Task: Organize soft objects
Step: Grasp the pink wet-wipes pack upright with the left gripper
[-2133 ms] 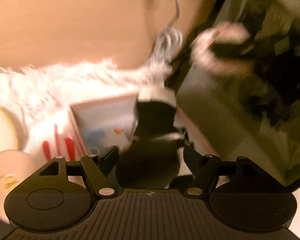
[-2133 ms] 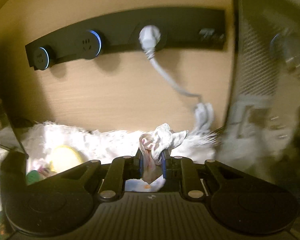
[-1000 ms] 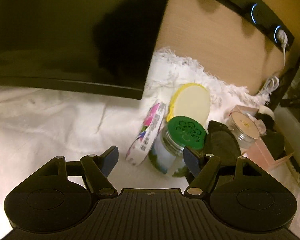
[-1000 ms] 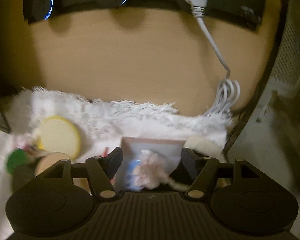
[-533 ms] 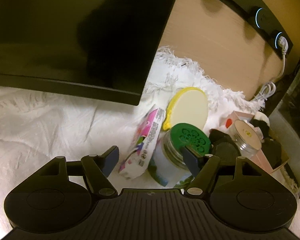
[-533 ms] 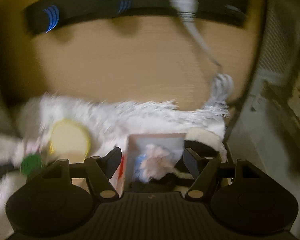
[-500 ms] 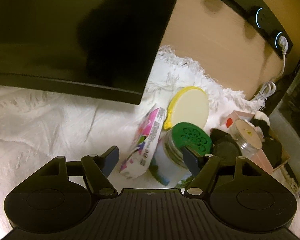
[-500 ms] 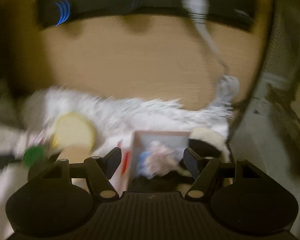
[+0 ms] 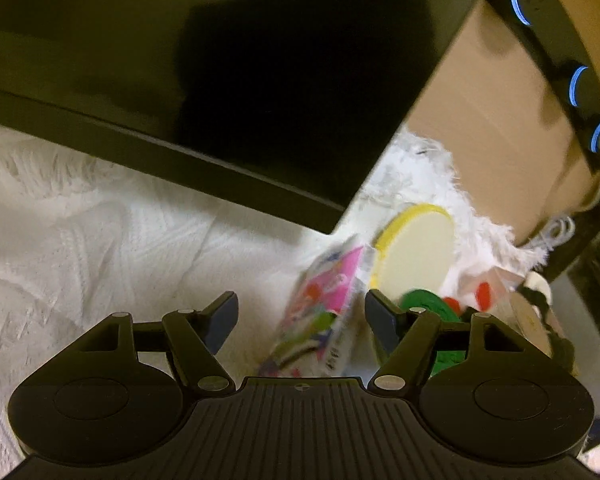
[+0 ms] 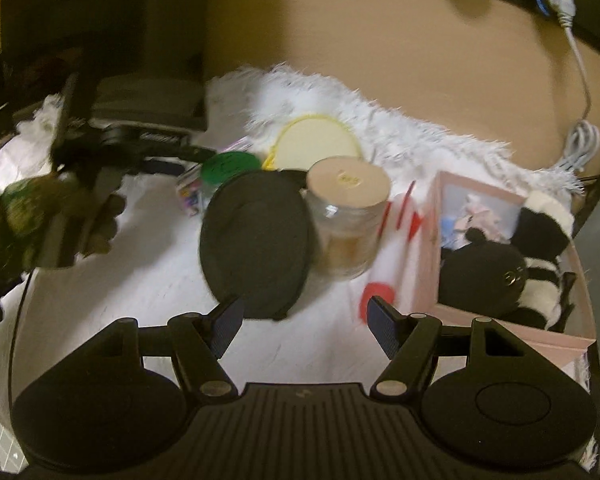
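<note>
A pink box point(image 10: 496, 320) stands at the right on the white cloth. In it lie a black-and-white plush toy point(image 10: 540, 248) and a small pale pink soft item point(image 10: 478, 210). My right gripper point(image 10: 302, 322) is open and empty, to the left of the box and in front of a flat black pad point(image 10: 256, 240). My left gripper point(image 9: 300, 318) is open and empty, with a pink patterned packet point(image 9: 324, 308) between its fingers, not gripped. The box shows partly in the left wrist view point(image 9: 496, 280).
A clear jar with a tan lid point(image 10: 346, 220), a green-lidded jar point(image 10: 228, 168) and a yellow-rimmed round pad point(image 10: 316, 144) stand by the box. A dark monitor point(image 9: 220, 80) overhangs the cloth. A power strip point(image 9: 556, 64) and white cable point(image 10: 580, 92) run along the wooden wall.
The right gripper let go of the pale soft item into the box and swung left and back. The left gripper moved closer to the pink packet.
</note>
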Motion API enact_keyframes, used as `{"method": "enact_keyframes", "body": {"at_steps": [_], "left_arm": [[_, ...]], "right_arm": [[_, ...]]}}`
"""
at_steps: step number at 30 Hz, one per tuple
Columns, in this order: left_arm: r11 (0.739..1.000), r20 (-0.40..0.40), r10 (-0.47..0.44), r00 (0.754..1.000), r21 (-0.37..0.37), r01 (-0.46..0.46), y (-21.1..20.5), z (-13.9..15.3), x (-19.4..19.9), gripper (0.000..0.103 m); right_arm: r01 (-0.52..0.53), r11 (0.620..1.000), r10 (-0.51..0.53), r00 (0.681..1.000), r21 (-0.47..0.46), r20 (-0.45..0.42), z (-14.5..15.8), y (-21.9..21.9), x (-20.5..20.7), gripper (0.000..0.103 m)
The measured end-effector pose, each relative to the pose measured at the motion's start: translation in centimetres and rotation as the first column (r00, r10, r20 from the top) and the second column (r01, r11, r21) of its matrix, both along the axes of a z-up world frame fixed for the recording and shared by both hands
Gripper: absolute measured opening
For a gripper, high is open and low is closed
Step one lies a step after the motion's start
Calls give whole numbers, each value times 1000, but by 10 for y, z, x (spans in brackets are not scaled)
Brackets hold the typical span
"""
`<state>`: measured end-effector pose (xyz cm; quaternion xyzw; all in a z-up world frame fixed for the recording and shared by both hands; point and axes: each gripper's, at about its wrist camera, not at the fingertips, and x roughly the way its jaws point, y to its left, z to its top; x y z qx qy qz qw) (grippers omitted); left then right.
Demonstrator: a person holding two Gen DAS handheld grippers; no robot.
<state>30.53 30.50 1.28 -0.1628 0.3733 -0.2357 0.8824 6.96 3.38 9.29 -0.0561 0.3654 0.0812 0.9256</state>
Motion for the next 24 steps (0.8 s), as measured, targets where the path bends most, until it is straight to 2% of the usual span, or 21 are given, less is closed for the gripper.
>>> {"method": "enact_keyframes", "body": {"at_steps": [1, 4, 5, 7, 8, 12, 15, 18, 20, 23, 24], "left_arm": [[1000, -9, 5, 1000, 16, -5, -1, -2, 2, 68], [999, -1, -21, 1000, 40, 21, -4, -4, -1, 41], [999, 11, -41, 999, 33, 41, -3, -2, -5, 37], [995, 46, -97, 994, 42, 95, -2, 3, -15, 37], [990, 72, -125, 990, 71, 120, -1, 6, -22, 38], [953, 130, -226, 965, 236, 191, -12, 12, -39, 38], [923, 123, -226, 966, 344, 172, -27, 5, -36, 37], [938, 107, -177, 978, 318, 135, -30, -2, -24, 35], [953, 85, -146, 986, 279, 117, -29, -5, -15, 29], [969, -5, -112, 994, 221, 110, -26, -10, -3, 25], [972, -10, -107, 994, 209, 106, -25, -10, -3, 24]], "right_arm": [[-3, 1000, 3, 1000, -9, 0, -2, 1, -3, 69], [2, 999, -1, 1000, -50, 12, -4, 3, -6, 69], [4, 998, -4, 1000, -55, 13, -4, 3, -7, 69], [6, 999, -5, 1000, -52, 9, -5, 3, -7, 69], [4, 999, -4, 1000, -47, 4, -6, 2, -8, 69], [-7, 999, 6, 1000, -42, -18, -13, 5, -5, 69], [-25, 999, 24, 999, -45, -30, -17, 12, -1, 69], [-48, 997, 47, 999, -68, -21, -19, 21, 0, 69], [-58, 995, 57, 998, -80, -14, -20, 25, 1, 69], [-62, 994, 63, 998, -93, 8, -17, 27, 3, 69], [-62, 993, 64, 998, -96, 13, -17, 26, 5, 69]]}}
